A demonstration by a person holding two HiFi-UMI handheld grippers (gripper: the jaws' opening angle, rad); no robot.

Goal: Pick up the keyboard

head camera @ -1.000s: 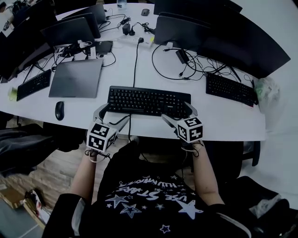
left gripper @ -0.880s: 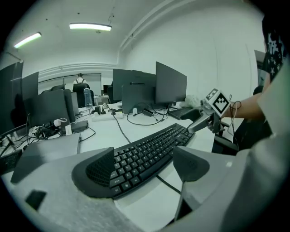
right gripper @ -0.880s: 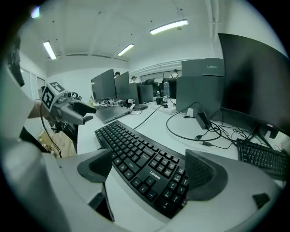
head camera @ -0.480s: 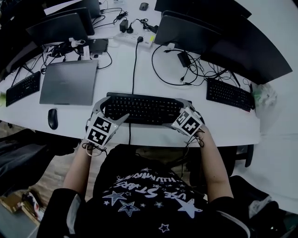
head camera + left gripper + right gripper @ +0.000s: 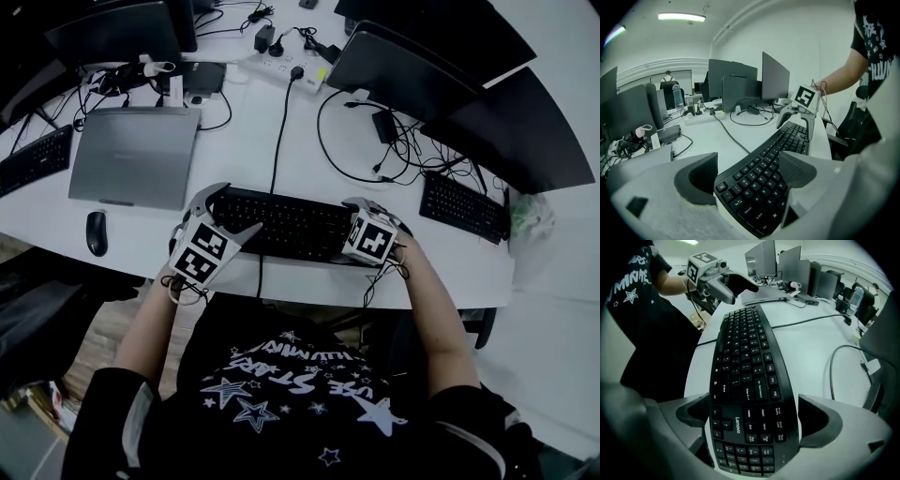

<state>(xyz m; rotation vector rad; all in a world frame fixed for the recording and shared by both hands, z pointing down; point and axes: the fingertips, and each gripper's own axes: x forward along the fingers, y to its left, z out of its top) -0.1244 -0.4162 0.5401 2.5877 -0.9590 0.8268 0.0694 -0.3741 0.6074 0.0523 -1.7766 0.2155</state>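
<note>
A black curved keyboard lies flat near the front edge of the white table, its cable running to the back. My left gripper is open and straddles the keyboard's left end, one pad behind it and one in front. My right gripper points steeply down over the right end. Its jaws have just been opening, and the number-pad end sits between the pads without being pressed. Each gripper shows in the other's view: the right gripper at the far end, the left gripper likewise.
A closed grey laptop and a black mouse lie left of the keyboard. Dark monitors stand at the back, with loose cables and a power strip. More keyboards sit at far right and far left.
Both grippers have moved forward from the table's front edge and down onto the keyboard's two ends. The right one has rolled over and now points downward.
</note>
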